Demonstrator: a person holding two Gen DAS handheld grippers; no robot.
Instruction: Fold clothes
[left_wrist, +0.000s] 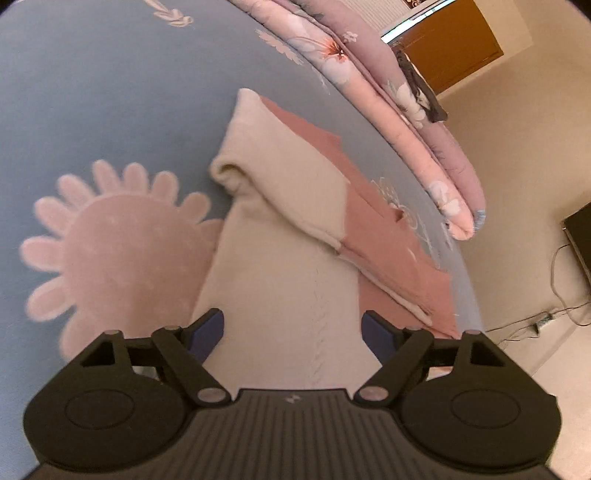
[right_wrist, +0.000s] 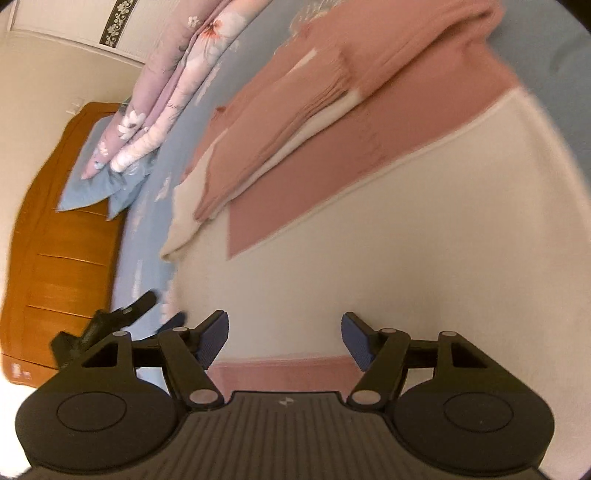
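A cream and pink knitted sweater (left_wrist: 280, 266) lies flat on the blue bed sheet (left_wrist: 110, 92), with one cream sleeve (left_wrist: 295, 184) folded across its body. My left gripper (left_wrist: 293, 325) is open just above the cream part, and nothing is pinched between its blue pads (left_wrist: 208, 332). In the right wrist view the sweater (right_wrist: 369, 240) fills the frame, with a pink sleeve (right_wrist: 295, 122) laid across its pink half. My right gripper (right_wrist: 284, 326) is open over the cream cloth near a pink hem. The left gripper's black body (right_wrist: 107, 325) shows at the lower left.
A rolled floral quilt (left_wrist: 388, 96) lies along the bed's far side. Blue pillows (right_wrist: 88, 184) rest against the wooden headboard (right_wrist: 62, 258). Beyond the bed edge are beige floor (left_wrist: 517, 184), a dark box and a cable (left_wrist: 554, 280). The sheet bears a large pink flower print (left_wrist: 110, 251).
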